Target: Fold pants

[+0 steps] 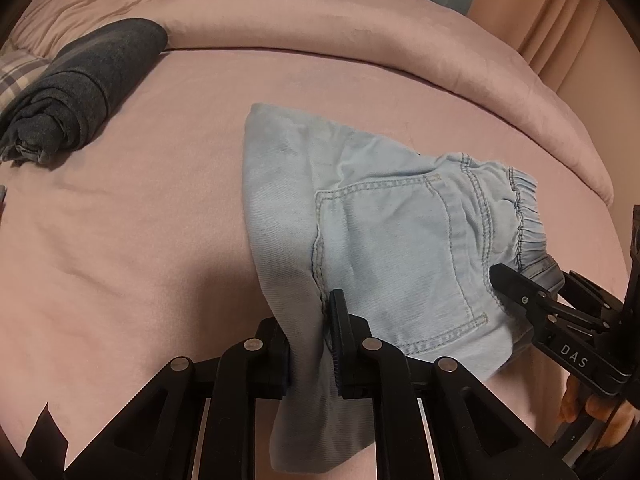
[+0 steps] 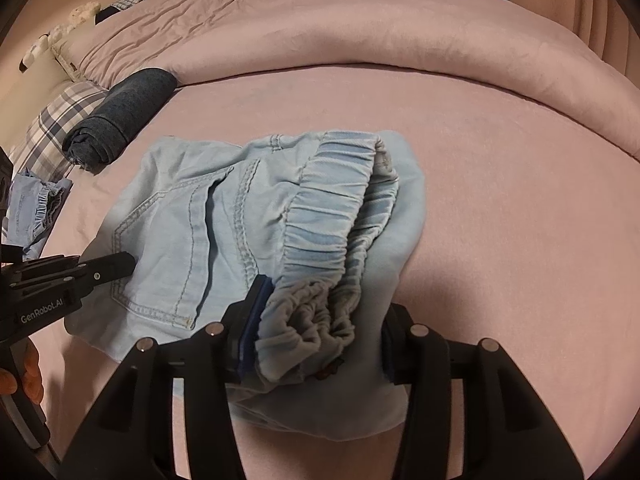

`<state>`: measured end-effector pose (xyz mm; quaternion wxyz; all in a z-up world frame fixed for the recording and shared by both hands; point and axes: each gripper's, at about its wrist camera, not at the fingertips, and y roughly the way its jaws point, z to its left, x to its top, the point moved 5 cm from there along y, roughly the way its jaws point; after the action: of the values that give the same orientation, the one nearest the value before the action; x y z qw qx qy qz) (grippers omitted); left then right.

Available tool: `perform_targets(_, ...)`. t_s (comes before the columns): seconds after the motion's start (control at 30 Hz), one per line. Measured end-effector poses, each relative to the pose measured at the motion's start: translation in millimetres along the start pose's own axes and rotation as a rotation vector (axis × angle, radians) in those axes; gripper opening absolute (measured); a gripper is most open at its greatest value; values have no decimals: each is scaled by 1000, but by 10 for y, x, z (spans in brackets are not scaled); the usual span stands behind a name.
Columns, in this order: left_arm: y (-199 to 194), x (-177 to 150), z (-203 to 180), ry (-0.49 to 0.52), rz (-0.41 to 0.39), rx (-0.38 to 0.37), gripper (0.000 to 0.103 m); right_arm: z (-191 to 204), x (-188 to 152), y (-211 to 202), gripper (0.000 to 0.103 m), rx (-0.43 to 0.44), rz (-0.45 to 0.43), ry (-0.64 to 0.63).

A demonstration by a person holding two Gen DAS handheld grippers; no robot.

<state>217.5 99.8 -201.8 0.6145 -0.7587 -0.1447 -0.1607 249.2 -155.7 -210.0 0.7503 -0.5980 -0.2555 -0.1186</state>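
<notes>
Light blue denim pants [image 1: 392,240] with a back pocket and an elastic waistband lie partly folded on the pink bed; they also show in the right wrist view [image 2: 208,224]. My left gripper [image 1: 308,356] is shut on the fabric at the near left edge, beside the pocket. My right gripper [image 2: 320,344] is shut on the gathered waistband [image 2: 332,216] and holds the bunched layers. In the left wrist view the right gripper [image 1: 500,276] grips the waistband end at the right. In the right wrist view the left gripper [image 2: 128,264] reaches the pocket side from the left.
A rolled dark grey garment [image 1: 88,80] lies at the far left of the bed, also visible in the right wrist view [image 2: 120,116]. A pink duvet [image 1: 320,32] is rolled along the back. A plaid pillow [image 2: 60,120] and another light blue garment [image 2: 36,208] sit at the left.
</notes>
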Motion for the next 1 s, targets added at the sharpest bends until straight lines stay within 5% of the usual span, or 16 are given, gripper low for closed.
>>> perform_targets(0.3, 3, -8, 30, -21, 6, 41, 27, -3, -3, -2, 57, -22, 15, 10)
perform_targets(0.6, 29, -18, 154, -63, 15, 70, 55, -99, -28, 4, 75, -46, 28, 40)
perform_targets(1.0, 32, -40, 126, -47, 13, 129, 66, -173, -55, -2, 85, -58, 44, 59)
